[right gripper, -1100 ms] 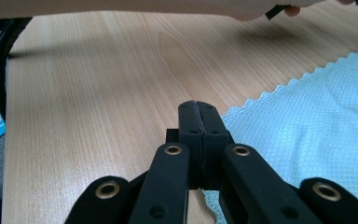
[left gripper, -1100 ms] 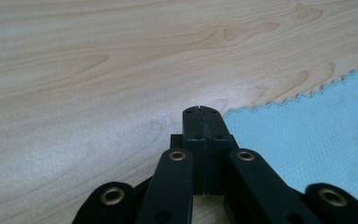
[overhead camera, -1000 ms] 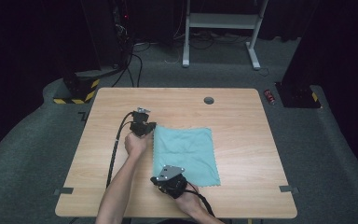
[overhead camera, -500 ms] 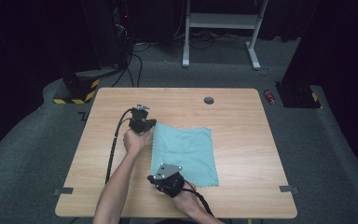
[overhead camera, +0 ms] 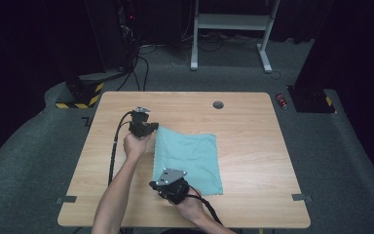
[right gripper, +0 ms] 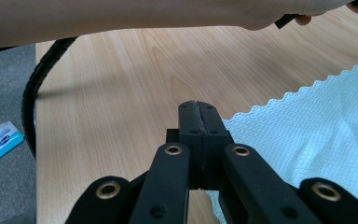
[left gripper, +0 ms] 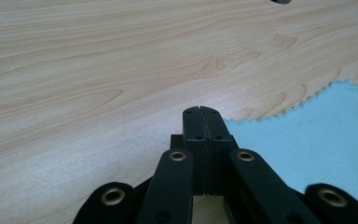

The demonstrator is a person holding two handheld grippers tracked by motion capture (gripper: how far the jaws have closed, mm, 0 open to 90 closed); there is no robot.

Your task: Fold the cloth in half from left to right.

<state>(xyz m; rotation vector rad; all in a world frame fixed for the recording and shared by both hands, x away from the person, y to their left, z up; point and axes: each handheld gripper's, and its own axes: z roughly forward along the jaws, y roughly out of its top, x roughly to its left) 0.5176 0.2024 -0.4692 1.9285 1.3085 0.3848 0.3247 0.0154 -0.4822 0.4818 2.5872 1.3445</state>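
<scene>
A teal cloth lies flat on the wooden table, left of centre. My left gripper is at the cloth's far left corner. In the left gripper view that gripper has its jaws pressed together, and the scalloped edge of the cloth runs in behind them. My right gripper is at the near left corner. In the right gripper view it is shut too, with the cloth reaching in behind its tips. The pinched corners themselves are hidden by the jaws.
A thick black cable trails from the left gripper along the table's left side, and the left forearm crosses above. A round hole sits near the far edge. On the floor lie a red object and a small packet.
My left gripper has moved up and away toward the far left, drawing the cloth's far left corner out with it. The right gripper has stayed in place.
</scene>
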